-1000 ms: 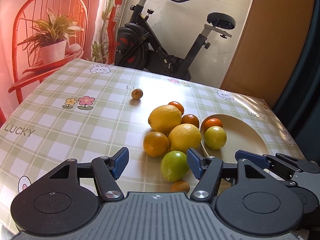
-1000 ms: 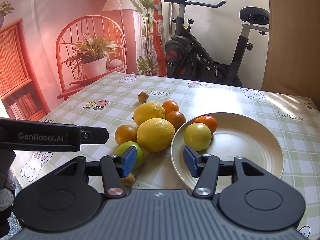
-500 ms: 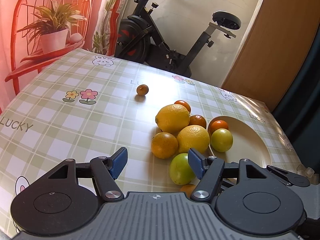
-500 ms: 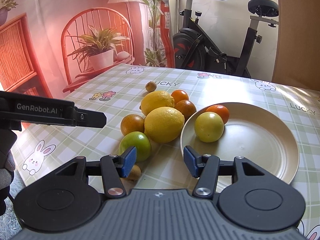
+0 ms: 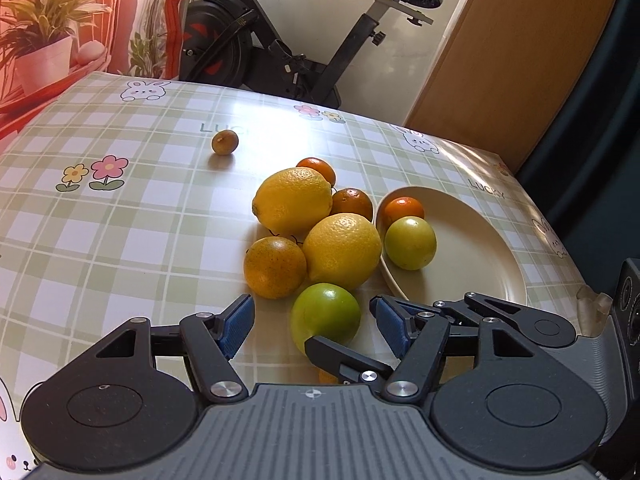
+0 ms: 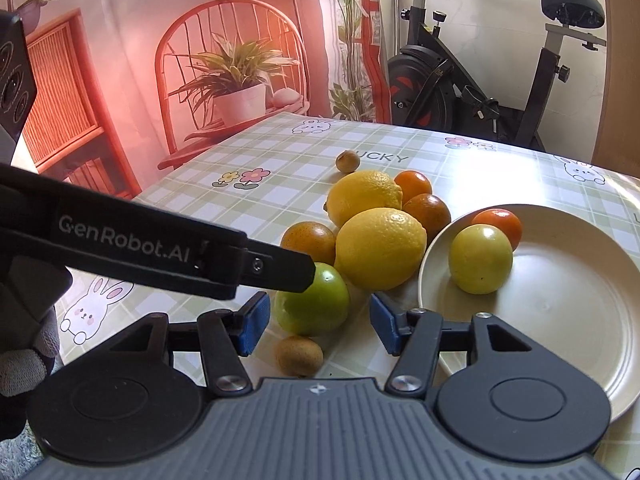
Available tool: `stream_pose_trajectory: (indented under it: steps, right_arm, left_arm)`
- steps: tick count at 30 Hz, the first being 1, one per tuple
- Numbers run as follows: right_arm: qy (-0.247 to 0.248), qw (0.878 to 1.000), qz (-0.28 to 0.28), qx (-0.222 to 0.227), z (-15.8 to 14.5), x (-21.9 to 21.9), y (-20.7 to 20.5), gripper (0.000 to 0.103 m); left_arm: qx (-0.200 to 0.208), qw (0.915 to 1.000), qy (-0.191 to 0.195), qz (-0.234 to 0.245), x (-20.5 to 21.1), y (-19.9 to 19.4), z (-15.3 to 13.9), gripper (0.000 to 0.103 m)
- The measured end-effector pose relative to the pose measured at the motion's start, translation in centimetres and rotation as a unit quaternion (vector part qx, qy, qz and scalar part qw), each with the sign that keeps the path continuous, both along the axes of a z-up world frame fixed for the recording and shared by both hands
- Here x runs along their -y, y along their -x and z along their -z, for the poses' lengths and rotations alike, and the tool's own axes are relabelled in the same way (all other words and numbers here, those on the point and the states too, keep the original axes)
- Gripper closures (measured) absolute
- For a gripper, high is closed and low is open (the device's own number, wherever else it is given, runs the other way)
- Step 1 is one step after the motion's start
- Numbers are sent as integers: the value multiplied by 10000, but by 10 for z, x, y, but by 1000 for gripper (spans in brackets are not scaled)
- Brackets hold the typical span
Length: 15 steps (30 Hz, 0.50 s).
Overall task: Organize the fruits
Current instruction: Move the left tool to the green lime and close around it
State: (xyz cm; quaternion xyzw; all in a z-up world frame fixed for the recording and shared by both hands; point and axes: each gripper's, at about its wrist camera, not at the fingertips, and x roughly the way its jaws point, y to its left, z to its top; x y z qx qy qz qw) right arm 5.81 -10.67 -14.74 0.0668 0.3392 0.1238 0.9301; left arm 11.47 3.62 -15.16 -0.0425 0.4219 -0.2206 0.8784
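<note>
**Left wrist and right wrist: both jaws released near the green fruit**

Left wrist view: left gripper (image 5: 312, 322) has its jaws apart, nothing clamped; the green fruit (image 5: 325, 316) sits between and just ahead of the blue pads, untouched. One black finger (image 5: 344, 360) of the right gripper crosses in front of it. Behind it, two lemons (image 5: 342, 250) and an orange (image 5: 275, 267) bunch together on the checked surface (image 5: 120, 220), with two small oranges (image 5: 352, 202) behind them. Plate (image 5: 480, 248) to the right holds a yellow-green fruit (image 5: 410, 243) and a small orange (image 5: 404, 209) at its left rim. A small brown fruit (image 5: 225, 142) lies alone, well apart.

Right wrist view: right gripper (image 6: 316, 322) jaws released, having just been opening a little, nothing pinched. Green fruit just ahead of the left pad; a kiwi (image 6: 299, 355) lies between the jaws, close in, untouched. The left gripper's finger reaches across from the left, its tip at the green fruit's top; contact unclear. A gloved hand (image 6: 24, 344) shows at the left edge.
</note>
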Motion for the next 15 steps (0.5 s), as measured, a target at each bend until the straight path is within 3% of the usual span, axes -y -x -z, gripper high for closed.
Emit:
stream_pose_trajectory:
  steps: [11,15]
  right_arm:
    - [-84,9997,-128,-204,13,-3,-15,45]
    - [-145,9996,-116,-231,14,-2,-17,49]
  left_arm:
    - [-166,9998,9,140,14,-9,15,35]
    - [-193,9996,40,179,13,-9,17,45]
